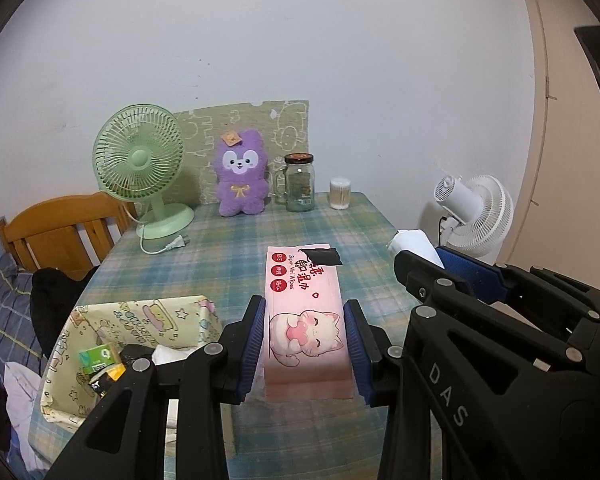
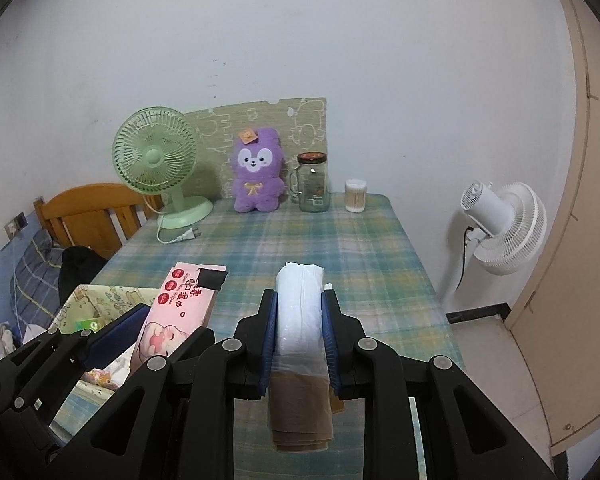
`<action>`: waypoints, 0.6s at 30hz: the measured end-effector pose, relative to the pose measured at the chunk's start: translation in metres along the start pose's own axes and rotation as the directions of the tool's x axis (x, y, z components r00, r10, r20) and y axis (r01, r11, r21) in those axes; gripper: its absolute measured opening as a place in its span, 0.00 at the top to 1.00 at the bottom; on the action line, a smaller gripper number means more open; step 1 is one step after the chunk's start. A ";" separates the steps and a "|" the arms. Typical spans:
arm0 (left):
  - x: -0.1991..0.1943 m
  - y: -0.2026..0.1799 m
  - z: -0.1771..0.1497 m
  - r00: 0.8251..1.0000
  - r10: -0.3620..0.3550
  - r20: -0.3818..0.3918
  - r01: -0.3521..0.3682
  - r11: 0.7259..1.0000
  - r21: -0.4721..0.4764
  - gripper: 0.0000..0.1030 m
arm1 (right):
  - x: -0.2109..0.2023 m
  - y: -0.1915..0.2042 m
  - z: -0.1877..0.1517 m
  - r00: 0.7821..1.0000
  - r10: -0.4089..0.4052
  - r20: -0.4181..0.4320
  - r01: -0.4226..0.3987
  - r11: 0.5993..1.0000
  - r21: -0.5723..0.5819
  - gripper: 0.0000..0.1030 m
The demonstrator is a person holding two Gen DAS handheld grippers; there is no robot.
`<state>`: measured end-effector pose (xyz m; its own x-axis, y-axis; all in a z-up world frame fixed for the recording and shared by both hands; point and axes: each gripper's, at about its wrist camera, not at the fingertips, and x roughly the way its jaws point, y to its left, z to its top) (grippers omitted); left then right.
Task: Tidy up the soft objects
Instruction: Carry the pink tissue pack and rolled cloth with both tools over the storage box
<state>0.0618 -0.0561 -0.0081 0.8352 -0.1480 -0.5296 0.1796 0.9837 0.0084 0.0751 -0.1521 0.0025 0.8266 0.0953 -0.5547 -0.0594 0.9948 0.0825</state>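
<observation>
Between the blue pads of the left gripper point(image 1: 305, 344) sits a pink pack of wet wipes point(image 1: 306, 320), pinched by its long sides so the cat print faces up and the far end, with its black flap, juts forward past the fingertips. To that gripper's left and slightly below, a cartoon-printed fabric bin point(image 1: 140, 312) stands open on the plaid tablecloth point(image 1: 228, 240), already holding a green packet and some white tissue; the side-on grip likely keeps the pack level for a drop into it.

Off to the right, the right gripper point(image 2: 300, 340) is pressed onto a white plastic-wrapped soft pack point(image 2: 299, 312), its jaws squeezing the narrow sides. The film is glossy and crinkled, the bundle rounded at its far end, and a brown layer shows at the near end under the gripper. Holding it edge-up makes a slim shape that, in my judgement, should slip into the bin beside the wipes.

Well ahead of both grippers, against the wall, a fuzzy purple plush point(image 1: 242, 178) sits upright between a green desk fan point(image 1: 140, 160) and a glass jar point(image 1: 299, 184), not yet touched.
</observation>
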 end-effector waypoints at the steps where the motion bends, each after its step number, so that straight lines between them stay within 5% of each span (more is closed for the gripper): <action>1: -0.001 0.002 0.000 1.000 0.002 0.002 -0.002 1.000 -0.001 0.61 | 0.000 0.003 0.001 1.000 0.001 0.001 -0.001 1.000 -0.002 0.76; 18: -0.003 0.050 0.004 0.999 0.034 0.011 -0.034 0.999 -0.023 0.61 | 0.011 0.051 0.010 0.999 0.047 0.003 -0.047 0.998 -0.036 0.76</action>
<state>0.0698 -0.0067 -0.0029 0.8466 -0.1153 -0.5196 0.1391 0.9903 0.0068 0.0870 -0.1009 0.0086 0.8246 0.1424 -0.5475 -0.1184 0.9898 0.0791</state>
